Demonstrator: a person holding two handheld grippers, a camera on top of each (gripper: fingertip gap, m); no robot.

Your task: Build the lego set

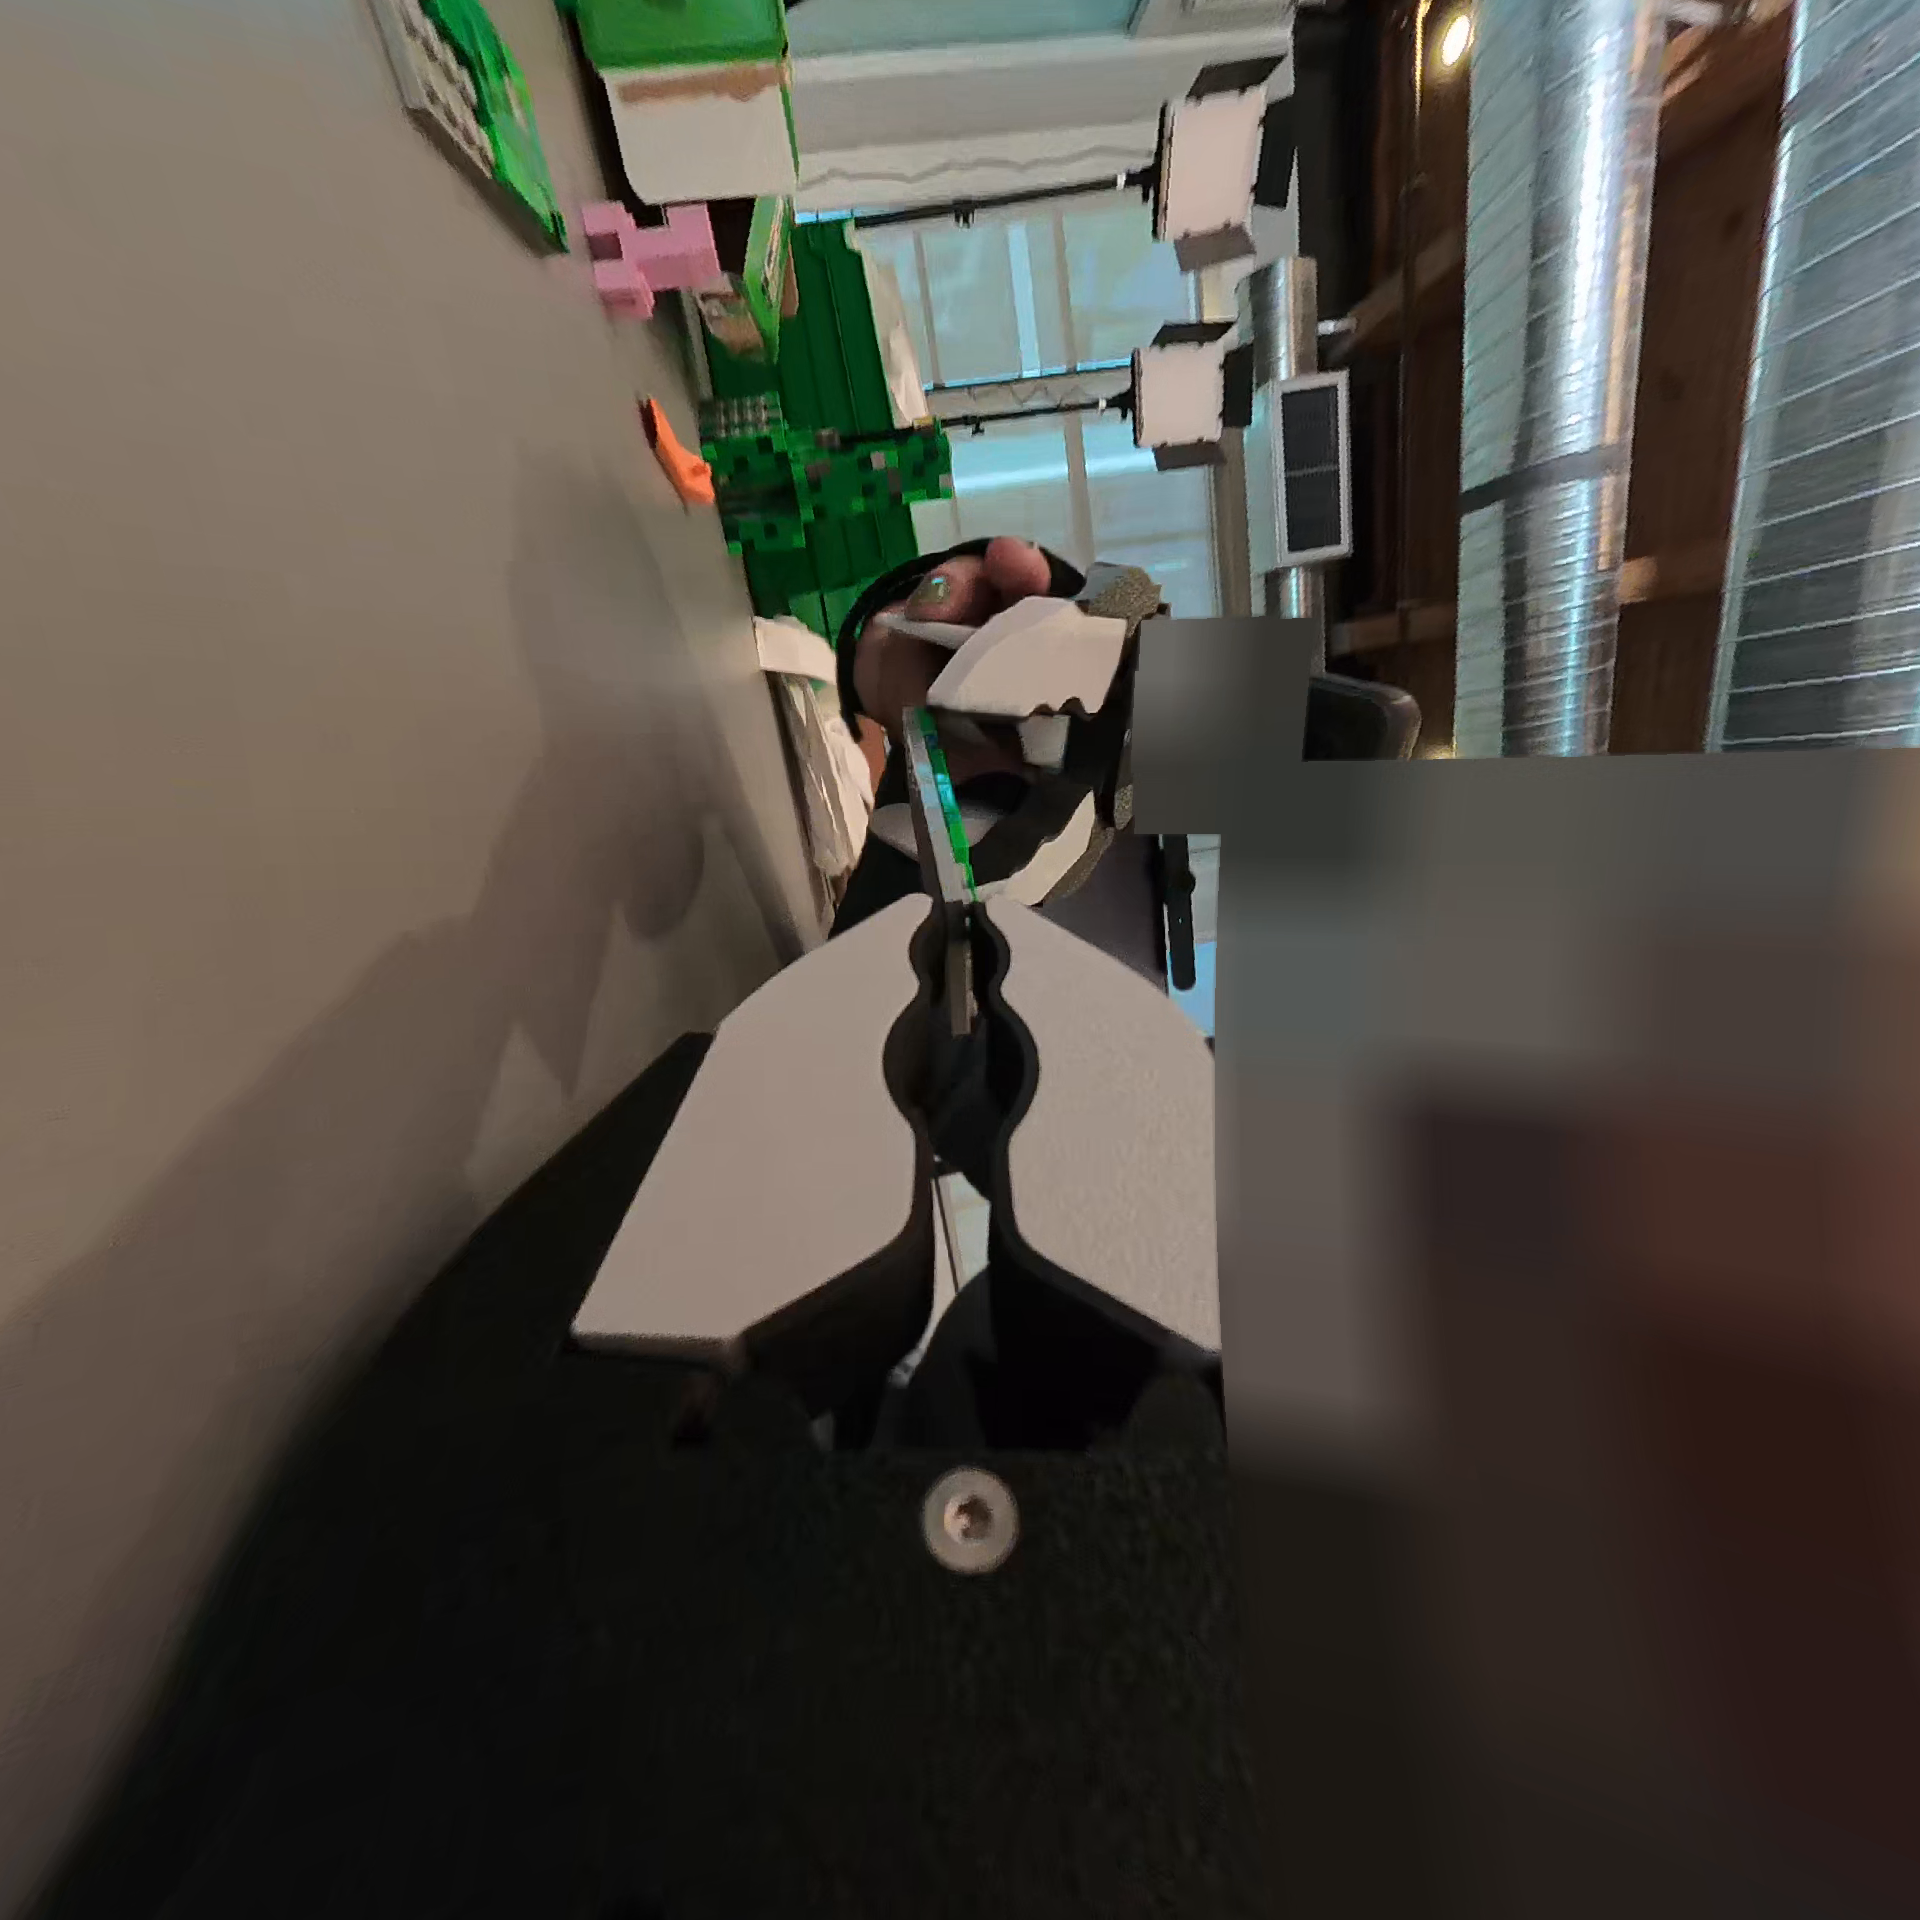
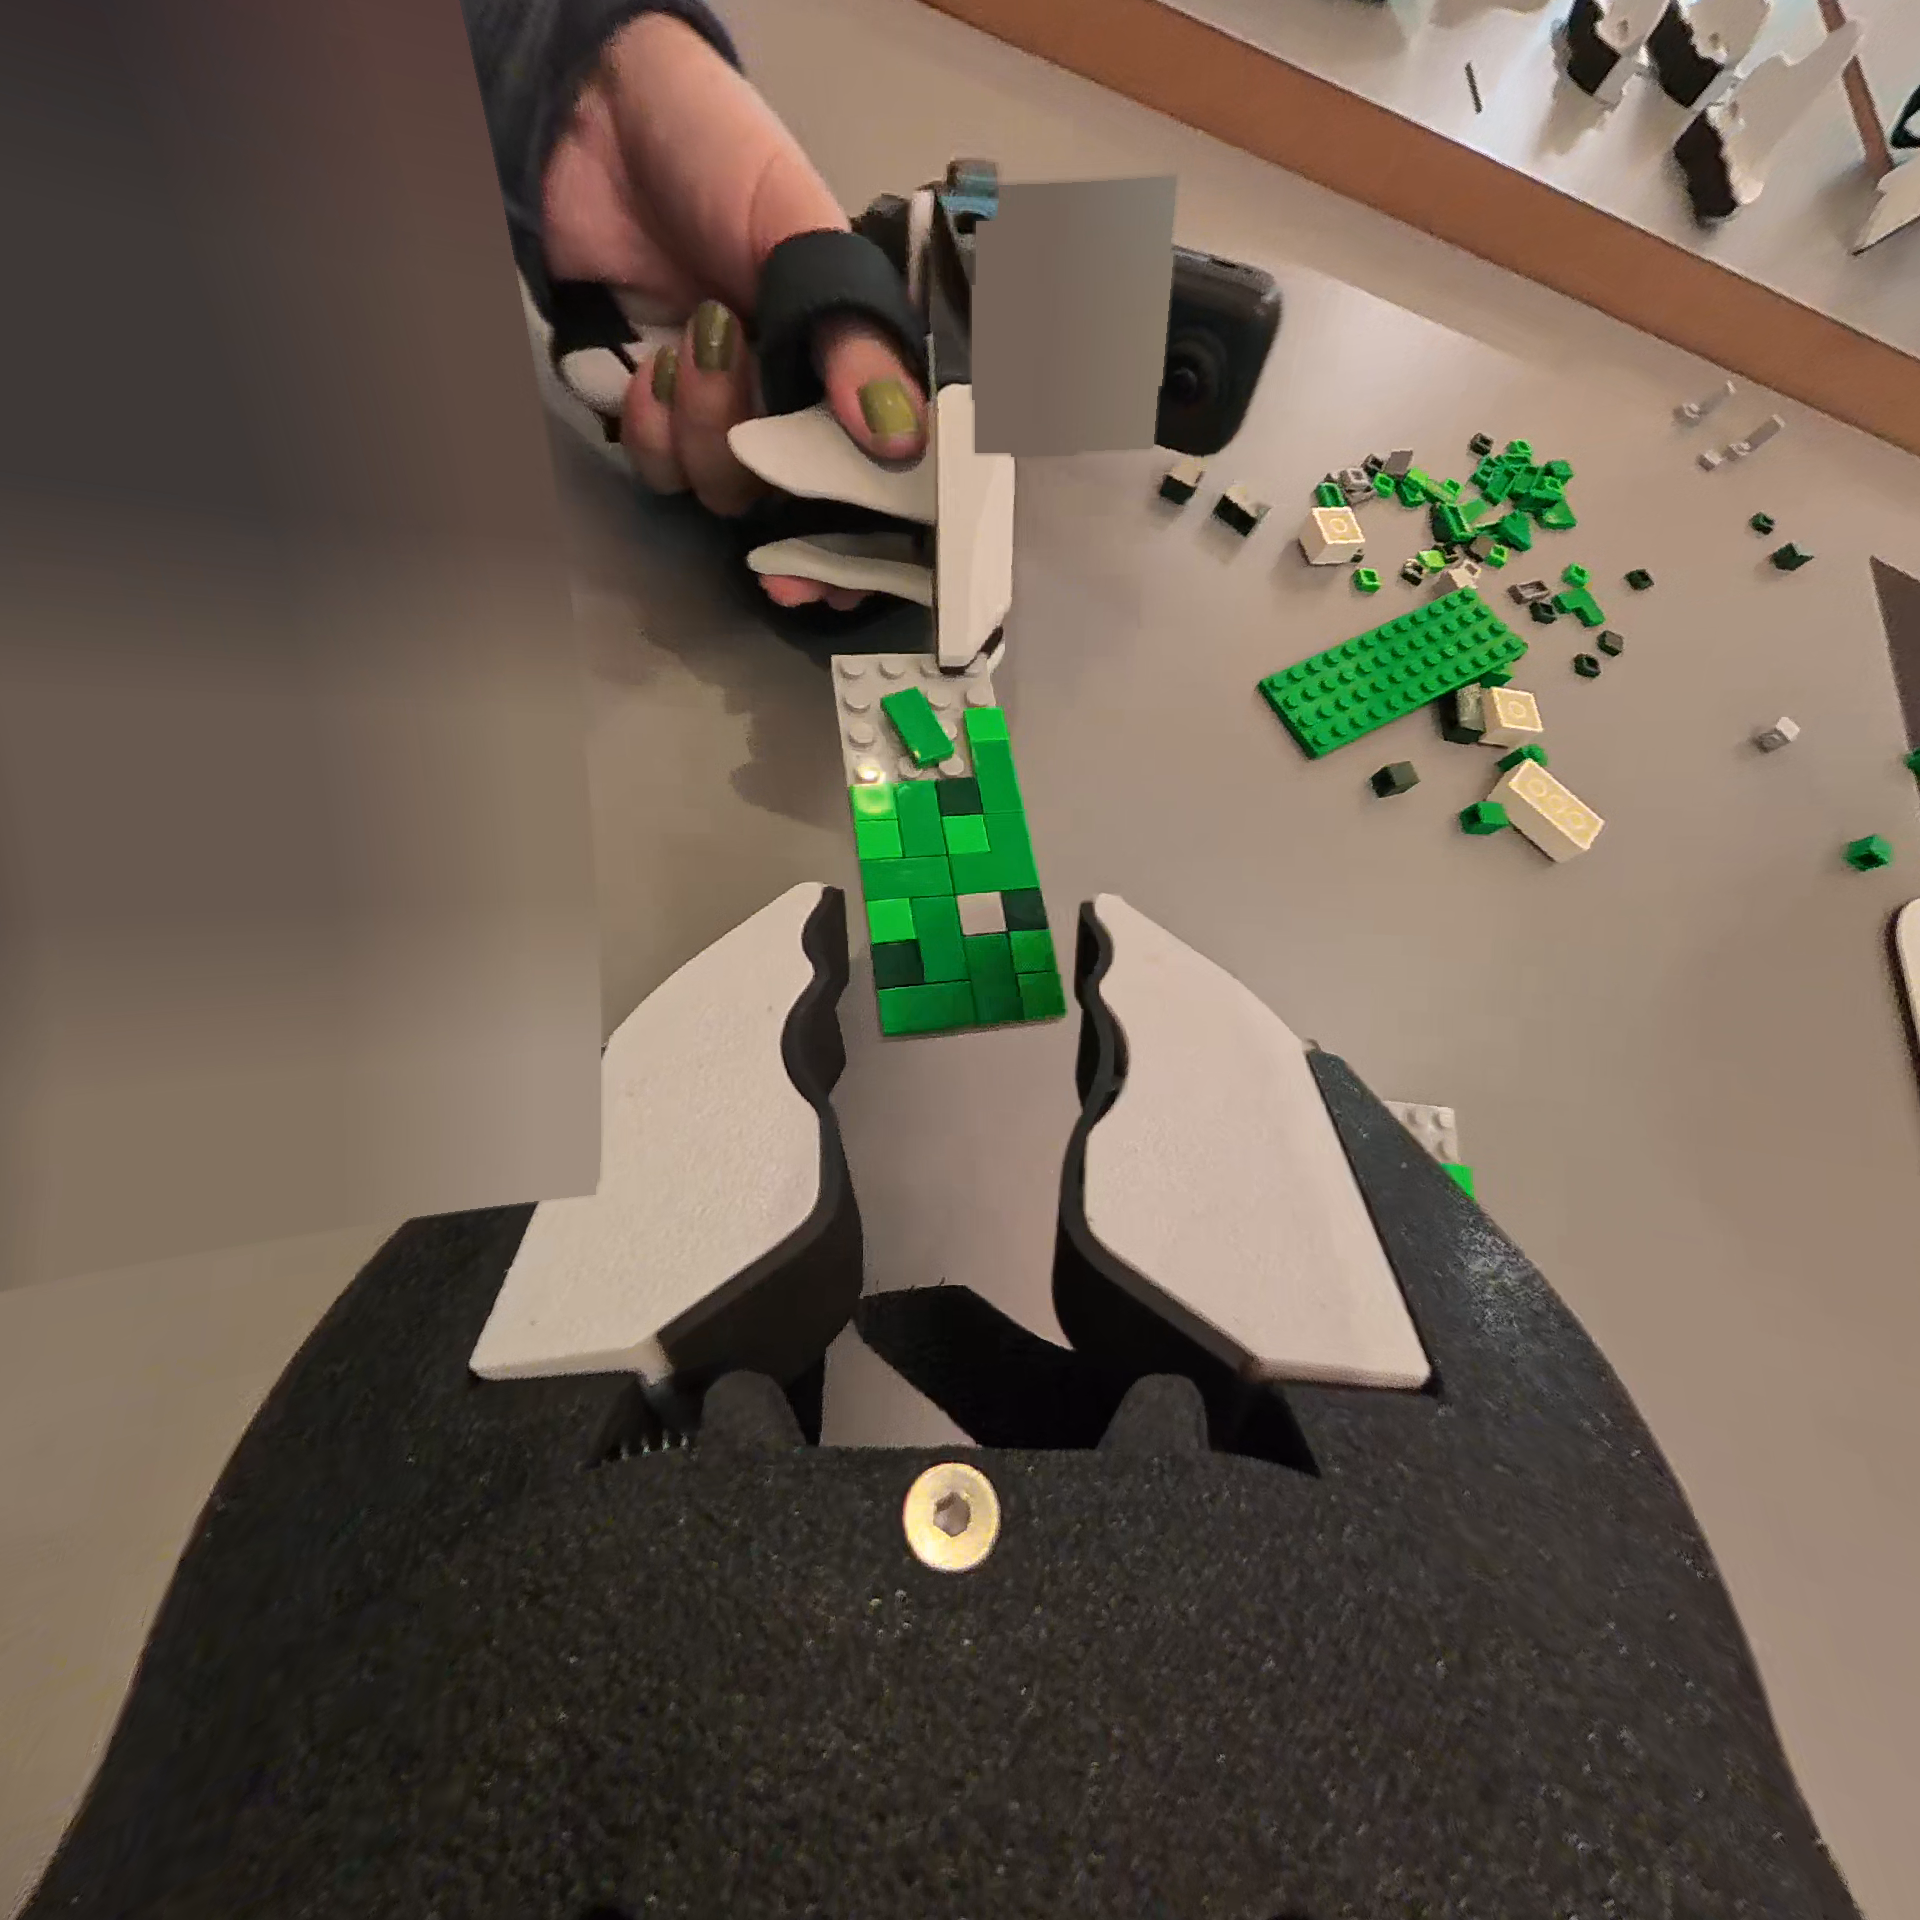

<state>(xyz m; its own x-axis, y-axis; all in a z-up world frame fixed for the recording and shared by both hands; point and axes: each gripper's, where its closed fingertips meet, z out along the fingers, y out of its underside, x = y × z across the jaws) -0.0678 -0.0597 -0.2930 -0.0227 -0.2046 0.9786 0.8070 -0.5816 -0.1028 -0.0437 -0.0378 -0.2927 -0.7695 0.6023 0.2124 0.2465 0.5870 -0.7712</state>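
**Left jaws pinch the plate's end, right jaws wait open**

The left gripper point(image 1: 961, 920) is rolled on its side, so the bench point(image 1: 312, 623) stands like a wall in its view. Its jaws are closed on the end of a grey plate point(image 2: 940, 831), pads pressing both faces, held clear of the bench.

The right gripper point(image 2: 961, 925) looks down on the plate, jaws wide, straddling its near end without touching, as far as the angle shows. The plate's long axis runs straight away from the right gripper toward the left.

Only the right view shows the plate's face: green tiles point(image 2: 961, 914), bare studs at the far end, one loose green tile point(image 2: 916, 727) askew. Loose bricks point(image 2: 1455, 520) and a green plate point(image 2: 1392, 670) lie off to the right. The left view shows just the plate's thin edge.
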